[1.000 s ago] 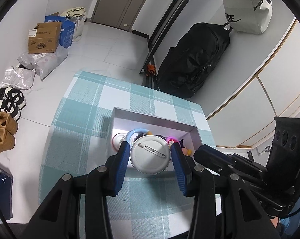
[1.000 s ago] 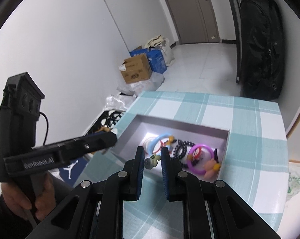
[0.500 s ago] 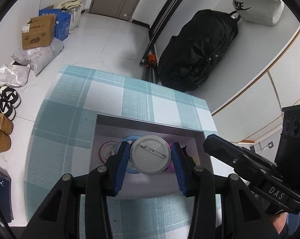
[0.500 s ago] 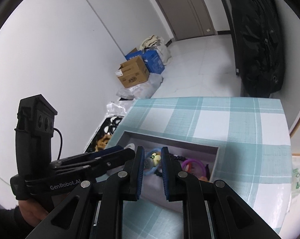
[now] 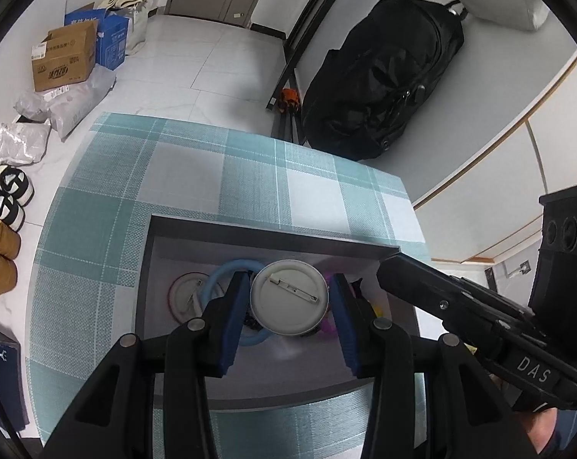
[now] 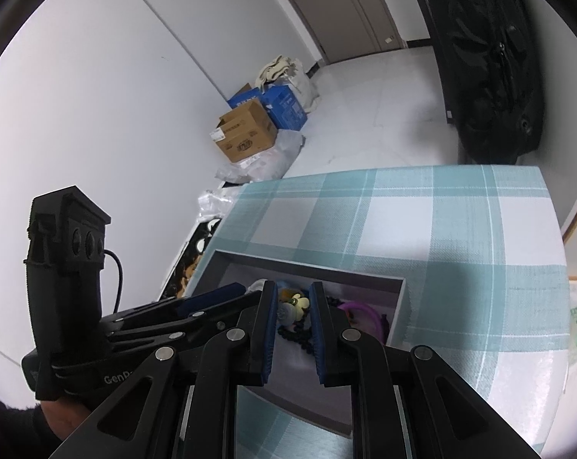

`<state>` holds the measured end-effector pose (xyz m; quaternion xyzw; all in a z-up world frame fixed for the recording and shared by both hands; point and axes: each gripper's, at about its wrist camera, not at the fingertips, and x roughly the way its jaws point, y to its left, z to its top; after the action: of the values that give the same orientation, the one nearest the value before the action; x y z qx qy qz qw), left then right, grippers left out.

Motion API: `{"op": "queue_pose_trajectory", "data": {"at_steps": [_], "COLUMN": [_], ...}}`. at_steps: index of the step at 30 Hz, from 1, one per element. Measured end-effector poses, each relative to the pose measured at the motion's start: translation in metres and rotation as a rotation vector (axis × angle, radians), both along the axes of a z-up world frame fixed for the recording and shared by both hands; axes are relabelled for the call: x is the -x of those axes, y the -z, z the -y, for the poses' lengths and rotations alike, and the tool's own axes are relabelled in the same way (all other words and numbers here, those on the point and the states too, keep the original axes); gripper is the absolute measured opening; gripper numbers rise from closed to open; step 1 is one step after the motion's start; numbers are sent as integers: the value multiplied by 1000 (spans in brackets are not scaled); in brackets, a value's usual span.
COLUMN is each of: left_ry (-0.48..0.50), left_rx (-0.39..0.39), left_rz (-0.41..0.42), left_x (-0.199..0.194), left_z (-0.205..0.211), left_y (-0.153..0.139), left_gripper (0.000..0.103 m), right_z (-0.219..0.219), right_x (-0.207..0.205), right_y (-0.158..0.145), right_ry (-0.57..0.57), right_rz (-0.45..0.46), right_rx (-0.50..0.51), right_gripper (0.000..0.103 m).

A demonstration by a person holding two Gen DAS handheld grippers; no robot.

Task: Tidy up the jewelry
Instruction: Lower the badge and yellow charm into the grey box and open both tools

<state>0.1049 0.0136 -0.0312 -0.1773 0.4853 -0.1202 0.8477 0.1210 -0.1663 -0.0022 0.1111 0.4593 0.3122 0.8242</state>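
The left claw (image 5: pixel 289 298) holds a round white pin badge (image 5: pixel 288 297) by its rim, one blue pad on each side, with the badge's back and its metal pin facing the camera. The badge hangs over the open grey box (image 5: pixel 273 234), which sits on a table covered by a teal and white checked cloth (image 5: pixel 181 176). Inside the box, below the badge, lie a light blue ring (image 5: pixel 227 271), a second round badge (image 5: pixel 185 294) to the left near the box wall, and some pink and dark pieces that are mostly hidden. The right claw (image 6: pixel 293 306) stands narrow, its blue pads close together; a small yellow and pale green charm (image 6: pixel 294 303) shows in the gap, and I cannot tell whether the pads press on it or it lies in the box behind them. In the right wrist view a string of dark beads (image 6: pixel 300 334) and a purple ring (image 6: pixel 359 311) lie in the box just right of that claw. On the floor beyond the table stand a cardboard box (image 5: pixel 64 61) and a black bag (image 5: pixel 384 88).
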Motion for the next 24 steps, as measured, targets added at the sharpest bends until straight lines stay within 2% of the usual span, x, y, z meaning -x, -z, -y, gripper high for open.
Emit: {"op": "queue_pose_trajectory", "data": {"at_steps": [14,19,20,23,24], "left_ry": [-12,-20,-18,-10,-8], "left_rx": [0,10,21,36,28], "left_rz": [-14,-12,-16,-21,-23], "left_x": [-5,-7,-8,-7,-7], "left_z": [-4,-7,-8,-9,-8], "left_y": [4,4,5,4,4], "left_gripper": [38,38,38,41,43], "right_z": [0,2,2,5,7], "right_x": [-5,-6,-6,-4,-2], "right_y": [11,10,9,5,2], "right_ry": [14,20,22,27,32], "right_rz": [-33,-37,-35,-19,-5], "right_rx": [28,13,12,5,3], "right_gripper": [16,19,22,38,47]}}
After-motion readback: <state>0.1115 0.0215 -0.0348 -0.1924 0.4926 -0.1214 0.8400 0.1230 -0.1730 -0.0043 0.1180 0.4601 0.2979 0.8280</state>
